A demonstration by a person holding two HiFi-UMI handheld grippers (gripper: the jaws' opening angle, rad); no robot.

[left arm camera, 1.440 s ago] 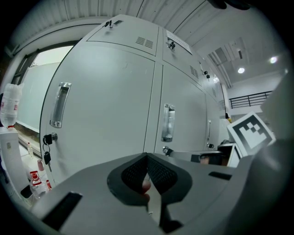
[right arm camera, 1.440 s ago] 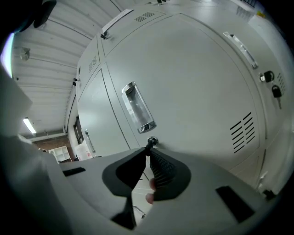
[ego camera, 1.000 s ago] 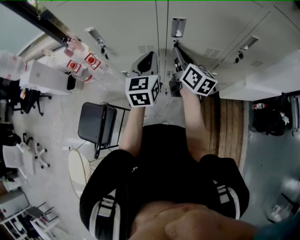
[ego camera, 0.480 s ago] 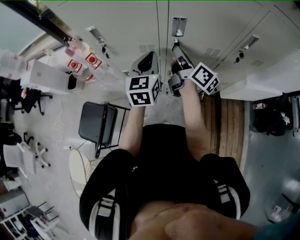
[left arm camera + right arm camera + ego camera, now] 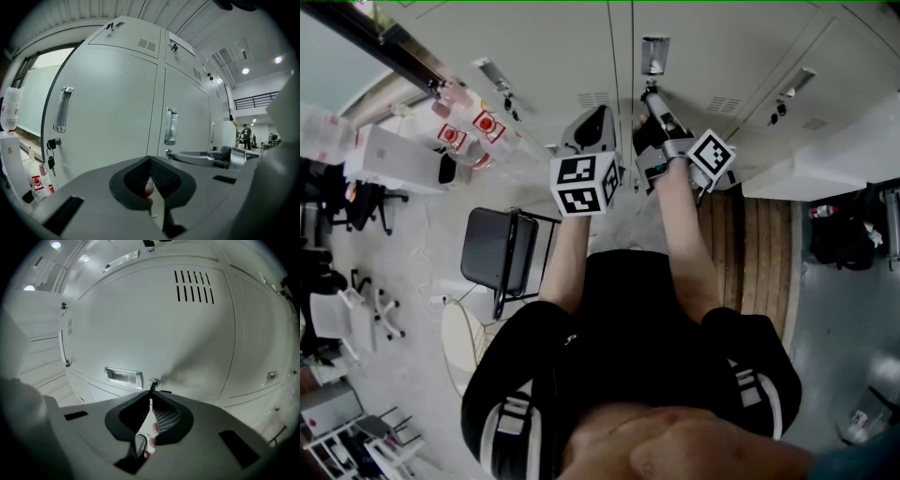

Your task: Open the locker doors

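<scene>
Grey locker doors [image 5: 712,47] fill the top of the head view. My right gripper [image 5: 651,97] reaches to the middle door, its tips at the lock under the recessed handle [image 5: 654,53]. In the right gripper view, the gripper [image 5: 151,391] is shut on a small key [image 5: 152,386] that sits in the round lock [image 5: 153,381] beside the handle [image 5: 123,376]. My left gripper [image 5: 598,120] hangs just left of it, shut with nothing between the jaws. In the left gripper view that gripper [image 5: 150,160] faces two closed doors, and keys [image 5: 50,161] dangle from the left door's lock.
A black folding chair [image 5: 495,251] stands at my lower left. A white table with bottles [image 5: 398,155] lies further left. A slatted wooden bench [image 5: 759,248] runs along the right, under a pale cabinet [image 5: 825,169]. A person [image 5: 245,136] stands far off.
My right gripper has twisted at the lock, its marker cube swinging to the right and turning. The left gripper has stayed where it was.
</scene>
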